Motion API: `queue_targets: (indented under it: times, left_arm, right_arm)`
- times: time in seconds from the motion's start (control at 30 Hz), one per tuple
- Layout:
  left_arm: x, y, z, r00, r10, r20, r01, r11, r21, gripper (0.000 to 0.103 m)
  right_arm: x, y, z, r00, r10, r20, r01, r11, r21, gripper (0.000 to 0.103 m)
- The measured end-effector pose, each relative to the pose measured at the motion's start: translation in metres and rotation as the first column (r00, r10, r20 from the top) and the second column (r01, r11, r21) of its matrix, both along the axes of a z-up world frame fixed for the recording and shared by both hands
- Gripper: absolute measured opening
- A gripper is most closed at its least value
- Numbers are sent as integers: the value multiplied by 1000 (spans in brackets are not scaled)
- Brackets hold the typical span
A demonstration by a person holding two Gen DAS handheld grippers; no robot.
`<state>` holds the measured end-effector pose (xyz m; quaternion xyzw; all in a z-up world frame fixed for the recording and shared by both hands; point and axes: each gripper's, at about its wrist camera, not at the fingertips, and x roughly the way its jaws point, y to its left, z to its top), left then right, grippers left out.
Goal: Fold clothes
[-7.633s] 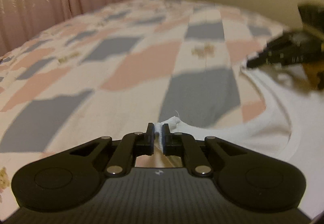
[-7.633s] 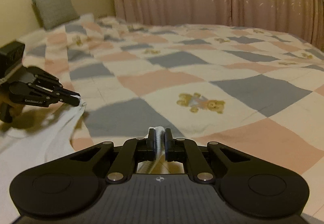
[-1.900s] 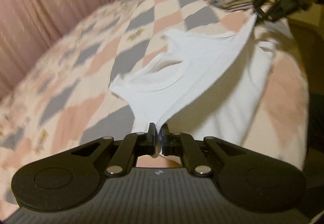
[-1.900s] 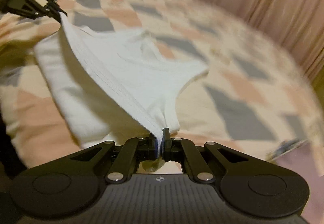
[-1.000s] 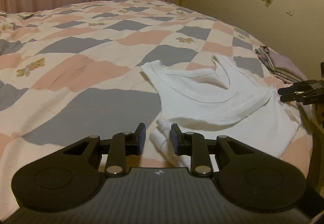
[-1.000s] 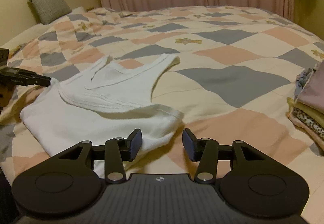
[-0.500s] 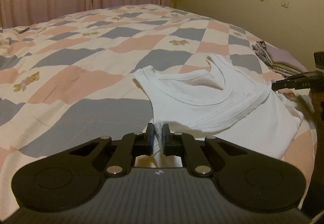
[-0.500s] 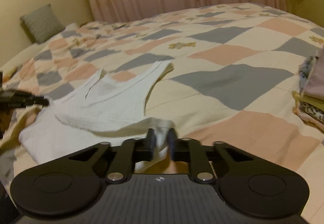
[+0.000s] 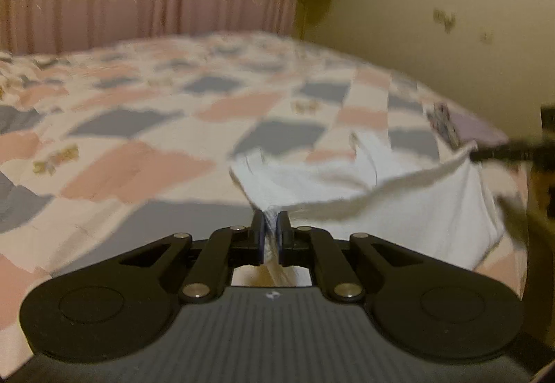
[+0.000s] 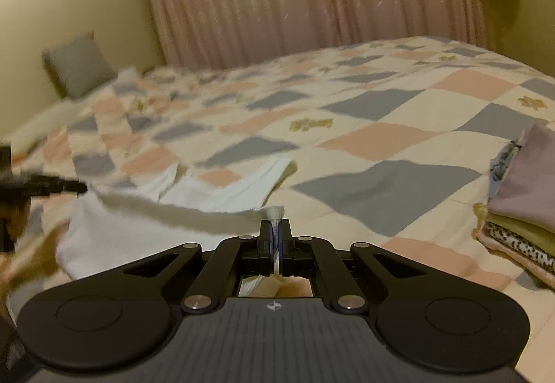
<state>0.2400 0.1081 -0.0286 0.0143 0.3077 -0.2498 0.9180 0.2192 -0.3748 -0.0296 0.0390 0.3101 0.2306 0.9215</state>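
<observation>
Both grippers now clamped, white tank top [image 9: 409, 209] lifted

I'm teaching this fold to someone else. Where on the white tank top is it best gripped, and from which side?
Pinch the white tank top at both ends of its folded edge, coming in from the near side, as the left gripper and right gripper do: the edge hangs taut between them.
</observation>
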Motion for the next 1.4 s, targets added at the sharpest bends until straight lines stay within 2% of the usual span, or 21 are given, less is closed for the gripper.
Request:
queue_targets:
  times: [0.13,0.33,0.63,0.7,0.87,0.97,1.1,1.23,1.4]
  left_arm:
    - [0,-4,-15,1000,16,-22,-14,997,80,5]
    - [-2,4,-17,999,41,-22,-39,997,65,11]
    - [2,0,-17,999,26,-26,-25,999,47,11]
    - [0,-5,-17,1000,9,-13,-9,998,60,6]
    - [-15,-18,-2,996,-49,81,40,994,100,5]
    - [-18,-11,12,991,-25,131,20,999,40,5]
    - [-4,0,23,989,10,146,-10,1000,-4,5]
    - [15,0,28,988,19,152,-21,1000,13,5]
    - [60,3,19,991,52,122,-54,999,11,5]
  right_arm:
    - [1,1,-9,1000,-8,-23,8,1000,11,2]
    - [-1,2,-19,999,-5,-43,5,1000,2,2]
    - [0,4,-17,999,4,-34,-4,1000,-4,2]
    - [-1,4,-16,999,1,-32,-1,1000,-5,2]
    - [-3,1,-13,1000,-12,-22,12,1000,-4,2]
    - [-4,-2,-9,1000,-27,-7,28,1000,13,2]
    - [2,-1,2,999,-35,34,35,999,14,2]
    - [22,2,12,997,-36,67,34,999,28,2]
    - [66,10,14,995,-30,98,29,999,14,2]
